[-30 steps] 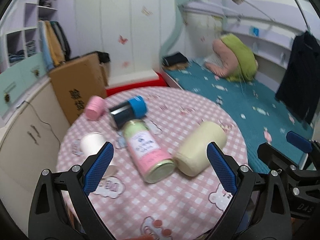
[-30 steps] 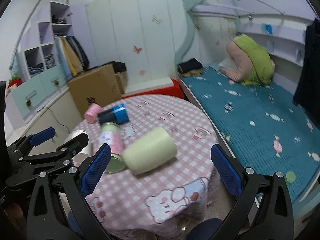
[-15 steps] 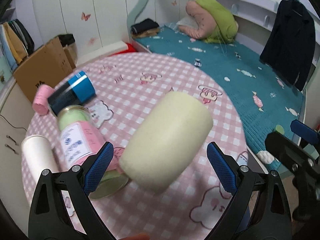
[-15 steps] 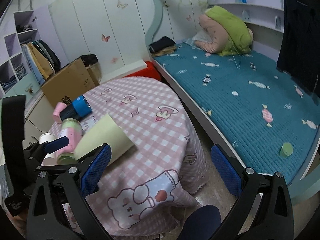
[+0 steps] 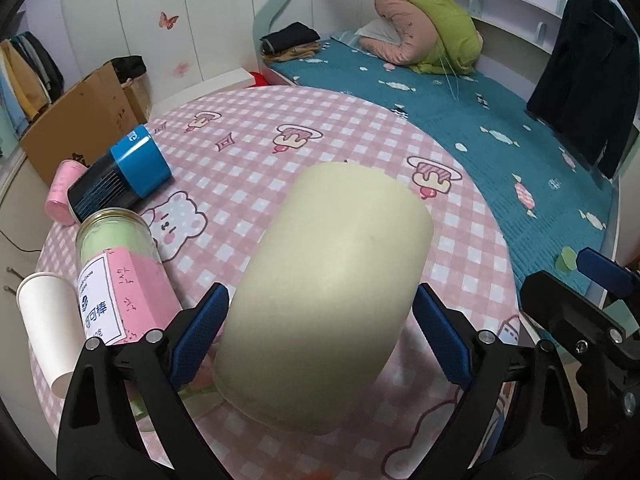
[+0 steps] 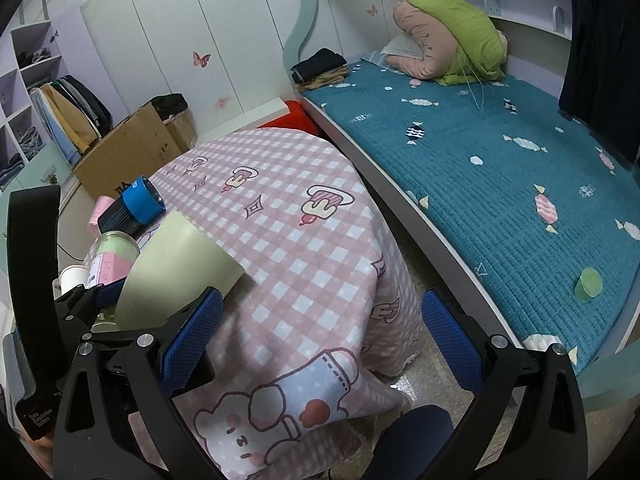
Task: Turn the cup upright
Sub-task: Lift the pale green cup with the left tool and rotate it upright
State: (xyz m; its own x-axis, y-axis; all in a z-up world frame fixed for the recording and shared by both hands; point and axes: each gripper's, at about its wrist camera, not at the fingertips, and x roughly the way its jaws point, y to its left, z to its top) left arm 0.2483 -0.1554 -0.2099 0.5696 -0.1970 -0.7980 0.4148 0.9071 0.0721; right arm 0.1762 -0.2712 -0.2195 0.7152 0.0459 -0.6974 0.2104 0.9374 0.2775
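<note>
A pale cream cup [image 5: 328, 280] lies on its side on the round table with the pink checked cloth [image 5: 320, 132]; its closed base points away from me. My left gripper [image 5: 320, 332] is open, its blue pads on either side of the cup's near end, with a small gap at each side. The cup also shows in the right wrist view [image 6: 176, 268]. My right gripper [image 6: 320, 332] is open and empty, off the table's right edge, above the floor.
A pink-and-green can [image 5: 116, 280], a white paper cup [image 5: 48, 328], a black-and-blue cylinder [image 5: 120, 176] and a pink roll [image 5: 62, 192] lie left of the cup. A bed [image 6: 500, 168] stands right of the table. A cardboard box [image 5: 80, 112] stands behind.
My left gripper has moved forward and down until its pads straddle the cream cup. My right gripper has swung right, away from the table, towards the bed.
</note>
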